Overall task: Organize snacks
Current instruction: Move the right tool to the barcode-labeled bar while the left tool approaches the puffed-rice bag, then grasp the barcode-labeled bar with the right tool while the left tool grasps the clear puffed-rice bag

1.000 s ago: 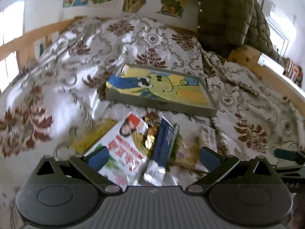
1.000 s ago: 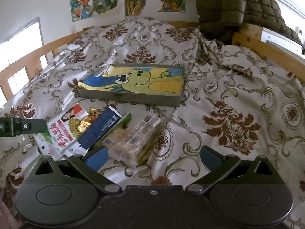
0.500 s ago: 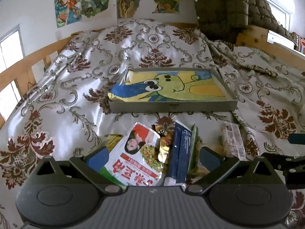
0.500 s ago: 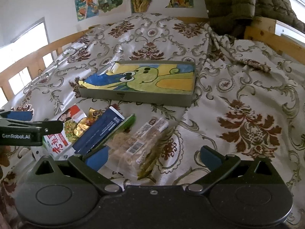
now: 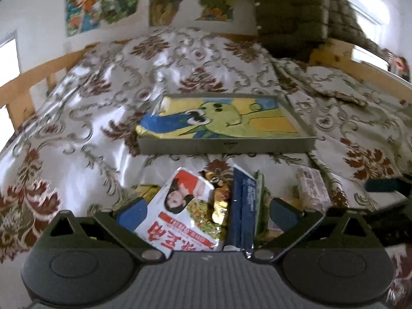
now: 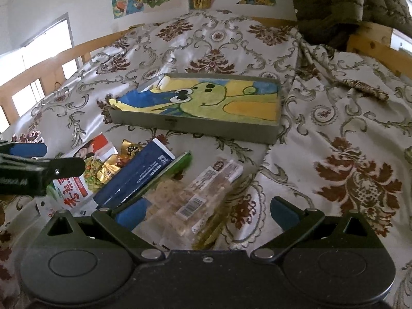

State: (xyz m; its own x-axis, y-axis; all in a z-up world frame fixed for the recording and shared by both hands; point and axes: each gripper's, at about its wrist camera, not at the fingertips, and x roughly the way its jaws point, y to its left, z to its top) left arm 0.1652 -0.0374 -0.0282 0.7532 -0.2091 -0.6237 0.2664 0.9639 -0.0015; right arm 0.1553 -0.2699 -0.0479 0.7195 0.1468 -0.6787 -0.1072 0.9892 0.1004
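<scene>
Left claw (image 5: 206,212) nearer glossy packets (image 5: 185,213)

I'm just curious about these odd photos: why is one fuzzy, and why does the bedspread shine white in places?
Left wrist view: smeared all over, likely motion blur, with strong white glare on the satin bedspread. Right wrist view: sharper, so the barcode on the clear snack pack shows; the window is blown out. Both bulge at the edges from the fisheye lens.

A cream bedspread (image 6: 322,118) is showing maroon floral scrollwork, a grey tray (image 6: 195,126) is displaying a green, yellow and blue cartoon, and a navy packet (image 6: 136,175) is lying beside a red-and-white packet (image 5: 180,211).
</scene>
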